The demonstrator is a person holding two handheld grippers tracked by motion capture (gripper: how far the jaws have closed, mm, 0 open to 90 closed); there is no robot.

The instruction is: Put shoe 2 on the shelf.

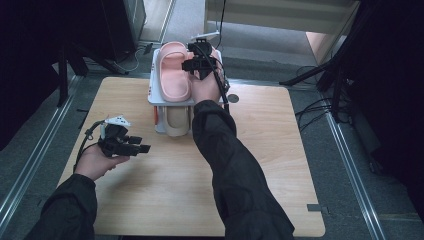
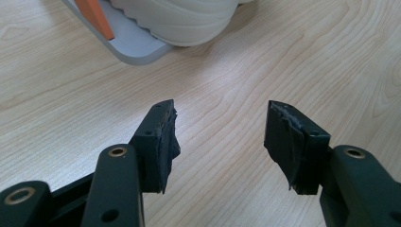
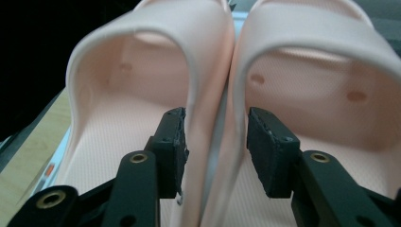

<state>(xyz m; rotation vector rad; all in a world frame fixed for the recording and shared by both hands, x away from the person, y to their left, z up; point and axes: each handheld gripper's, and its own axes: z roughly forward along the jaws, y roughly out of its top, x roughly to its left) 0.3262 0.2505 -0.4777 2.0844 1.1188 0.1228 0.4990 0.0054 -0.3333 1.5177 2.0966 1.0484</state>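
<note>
Two pink slippers sit side by side on the upper tier of a small grey rack (image 1: 156, 95) in the upper middle of the high view. They are moulded foam slides with thick rounded straps and a matte, finely dimpled footbed; the left slipper (image 3: 137, 94) and the right slipper (image 3: 321, 80) touch along their inner walls at the centre of the right gripper view, and small round vent holes mark the inside of each strap. The right gripper (image 3: 215, 151) reaches in from the bottom of that frame, one black jaw inside each slipper, so the two touching inner walls stand between the pads. The left pad lies against or very close to its wall; the right pad stands a little off, so the jaws look slack rather than clamped, though the angle makes contact hard to judge.

On the lower tier a cream slipper (image 1: 176, 122) with a ribbed sole edge pokes out just below the pink pair; its rounded toe and the rack's grey base with an orange tab show at the top of the left gripper view.

The left gripper (image 2: 220, 137) is at the left of the high view, above the pale wood-grain table (image 1: 270, 165), its jaws wide apart with bare tabletop between the worn, tape-wrapped pads.
</note>
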